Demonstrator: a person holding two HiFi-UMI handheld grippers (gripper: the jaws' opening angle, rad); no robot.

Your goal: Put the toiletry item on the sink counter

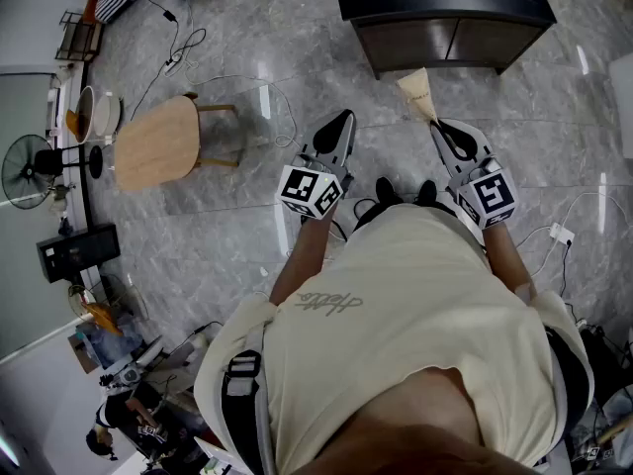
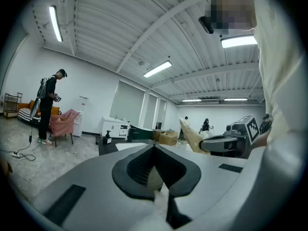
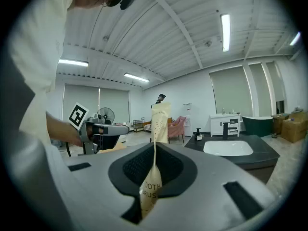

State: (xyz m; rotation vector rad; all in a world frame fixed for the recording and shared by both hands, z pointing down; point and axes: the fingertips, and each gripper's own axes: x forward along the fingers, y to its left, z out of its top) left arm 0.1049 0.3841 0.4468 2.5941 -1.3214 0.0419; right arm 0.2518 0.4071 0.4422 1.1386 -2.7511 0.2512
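Right gripper (image 3: 154, 147) has its jaws pressed together on a packet (image 3: 159, 115), a flat, narrow sleeve of tan kraft paper. The black ribbed pads pinch the sleeve's lower part, where dark print reads "TOOTH BRUSH". The rest of the sleeve stands up beyond the jaw tips, with small dark specks on its face and a squared top edge. In the head view the packet (image 1: 417, 92) points forward from the jaw tips. The gripper's body is smooth grey plastic with a marker cube at the rear.

Left gripper (image 2: 154, 147), of the same make, has its jaws together with nothing gripped. It sits level with the right one and well apart from it.

Ahead of the right gripper stands the counter (image 3: 262, 157), a matte black slab on a dark cabinet. A white rounded-rectangle basin (image 3: 227, 148) is sunk into it. The packet is clear of the counter, up in the air.

Glossy grey marble-veined floor (image 1: 297, 38) lies below. A pale wooden stool (image 1: 153, 142) with a rounded top stands left of the left gripper.
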